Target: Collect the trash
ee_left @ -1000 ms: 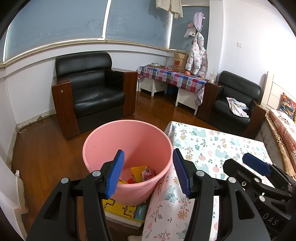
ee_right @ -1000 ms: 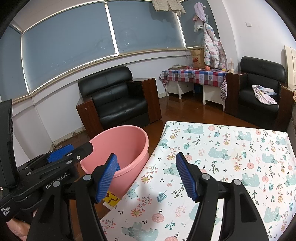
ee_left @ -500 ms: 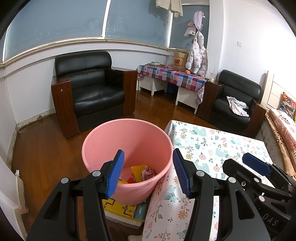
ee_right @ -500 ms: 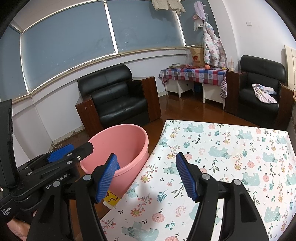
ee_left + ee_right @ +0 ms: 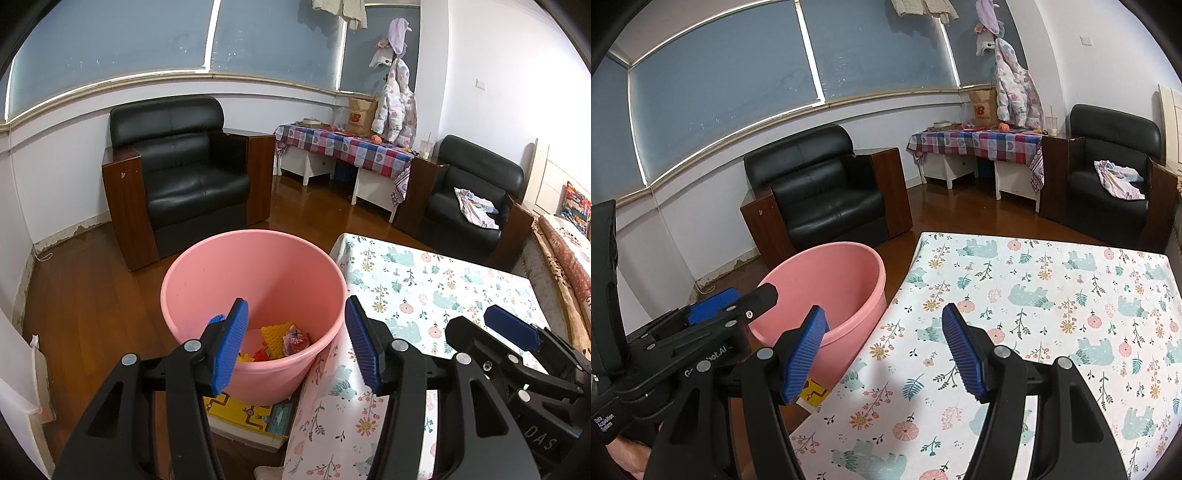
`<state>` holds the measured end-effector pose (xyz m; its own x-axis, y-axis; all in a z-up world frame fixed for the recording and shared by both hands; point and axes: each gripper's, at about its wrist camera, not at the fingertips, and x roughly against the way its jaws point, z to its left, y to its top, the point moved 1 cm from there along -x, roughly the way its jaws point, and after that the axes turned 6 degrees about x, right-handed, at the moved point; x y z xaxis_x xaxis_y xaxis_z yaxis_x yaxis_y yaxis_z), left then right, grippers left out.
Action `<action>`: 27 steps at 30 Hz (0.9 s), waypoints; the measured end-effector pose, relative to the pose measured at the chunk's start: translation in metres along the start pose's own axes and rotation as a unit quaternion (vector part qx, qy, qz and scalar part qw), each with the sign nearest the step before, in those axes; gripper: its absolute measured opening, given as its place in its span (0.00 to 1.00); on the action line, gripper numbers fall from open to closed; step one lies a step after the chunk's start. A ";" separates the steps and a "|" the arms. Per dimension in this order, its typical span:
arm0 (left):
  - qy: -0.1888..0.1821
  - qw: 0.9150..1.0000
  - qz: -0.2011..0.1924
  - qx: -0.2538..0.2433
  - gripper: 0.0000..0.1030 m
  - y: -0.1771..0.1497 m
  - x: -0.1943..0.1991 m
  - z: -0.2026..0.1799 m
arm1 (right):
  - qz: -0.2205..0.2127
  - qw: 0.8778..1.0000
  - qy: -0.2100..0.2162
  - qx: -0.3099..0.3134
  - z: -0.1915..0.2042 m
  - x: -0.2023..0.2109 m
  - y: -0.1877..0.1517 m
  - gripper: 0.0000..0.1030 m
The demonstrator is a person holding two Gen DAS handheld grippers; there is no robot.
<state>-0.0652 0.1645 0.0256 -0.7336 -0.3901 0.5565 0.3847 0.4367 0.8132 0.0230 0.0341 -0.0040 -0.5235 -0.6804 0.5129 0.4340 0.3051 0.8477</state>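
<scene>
left wrist, trash point(image 5: 282, 341) in pink bucket point(image 5: 207, 273), below empty left gripper point(image 5: 295, 345)

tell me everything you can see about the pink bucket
The pink bucket is a round, open-topped tub of what looks like smooth plastic, with a rolled rim and walls tapering downward. It stands upright on the wooden floor, close against the hanging edge of the floral tablecloth, partly atop a yellow printed box. At its bottom lie yellow and red scraps. Neither gripper touches it.
</scene>
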 end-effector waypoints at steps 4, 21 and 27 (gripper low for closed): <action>0.001 1.000 0.001 -0.002 0.53 -0.001 0.000 -0.003 | 0.001 1.000 0.000 -0.001 0.000 -0.001 -0.001 0.63; 0.018 1.000 0.011 0.001 0.53 -0.003 -0.007 -0.010 | 0.010 1.000 0.006 -0.008 -0.002 -0.003 -0.007 0.63; 0.022 0.999 0.025 -0.002 0.53 -0.004 -0.012 -0.013 | 0.014 1.000 0.007 -0.014 -0.008 -0.006 -0.006 0.63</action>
<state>-0.0507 0.1572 0.0175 -0.6876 -0.4033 0.6038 0.4232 0.4531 0.7846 0.0290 0.0312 -0.0135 -0.5014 -0.6810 0.5337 0.4683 0.3051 0.8292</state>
